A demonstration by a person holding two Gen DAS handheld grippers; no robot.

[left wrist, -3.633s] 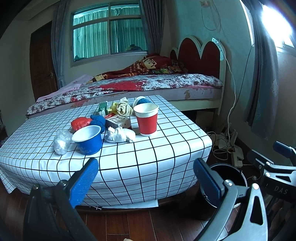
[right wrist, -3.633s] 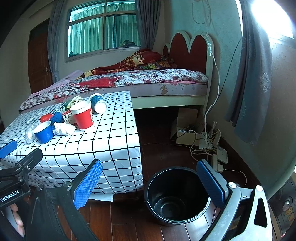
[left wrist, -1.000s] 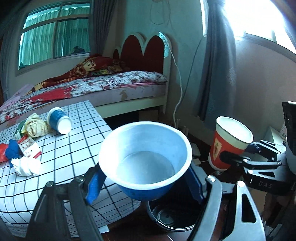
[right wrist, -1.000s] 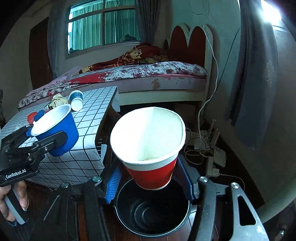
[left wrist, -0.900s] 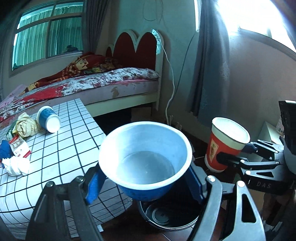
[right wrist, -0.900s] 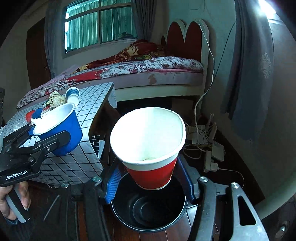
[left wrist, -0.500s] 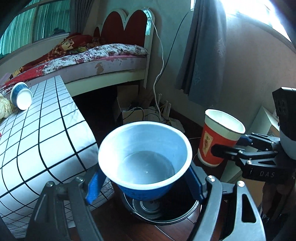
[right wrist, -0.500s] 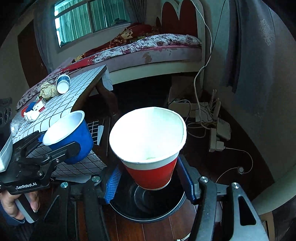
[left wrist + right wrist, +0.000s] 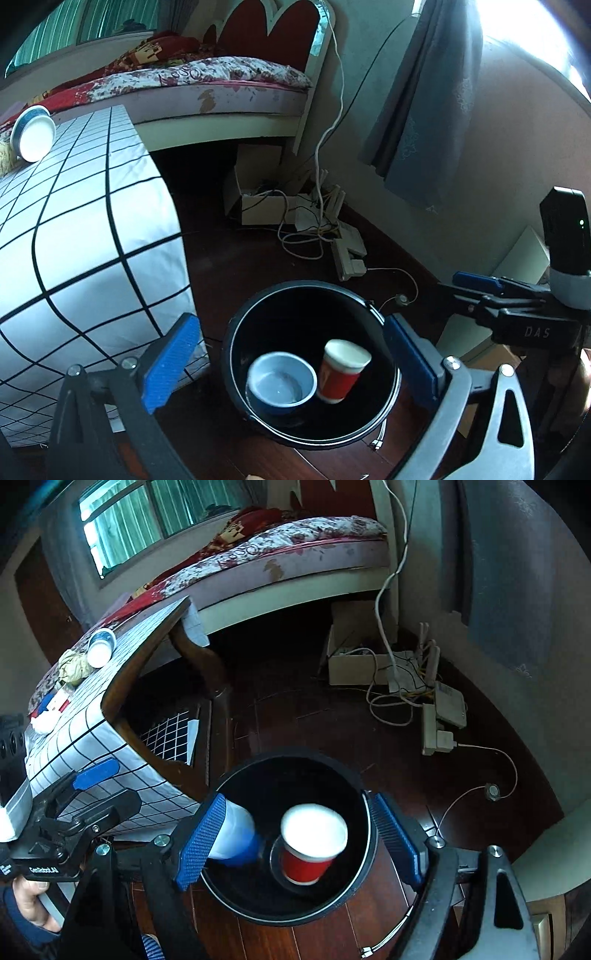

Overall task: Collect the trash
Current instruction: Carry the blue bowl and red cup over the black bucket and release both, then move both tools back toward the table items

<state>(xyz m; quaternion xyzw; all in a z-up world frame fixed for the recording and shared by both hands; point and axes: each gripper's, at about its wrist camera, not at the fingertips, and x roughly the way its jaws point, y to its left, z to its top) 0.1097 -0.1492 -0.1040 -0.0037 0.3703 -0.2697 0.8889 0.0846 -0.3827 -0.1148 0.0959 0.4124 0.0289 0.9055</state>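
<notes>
Both grippers, left (image 9: pixel 290 363) and right (image 9: pixel 301 843), now gape empty over the bin (image 9: pixel 258 302), the blue cup (image 9: pixel 282 384) and red cup (image 9: pixel 341 369) just dropped inside (more trash (image 9: pixel 74 668) waits on the far-left table (image 9: pixel 85 734)).

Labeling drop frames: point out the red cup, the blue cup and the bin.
red cup (image 9: pixel 338 380), left wrist view, on its red side wall.
blue cup (image 9: pixel 282 384), left wrist view, on its pale inside.
bin (image 9: pixel 295 760), right wrist view, on its far rim.

Both the left tongs (image 9: pixel 291 363) and right tongs (image 9: pixel 299 842) gape wide, gripping nothing.
</notes>
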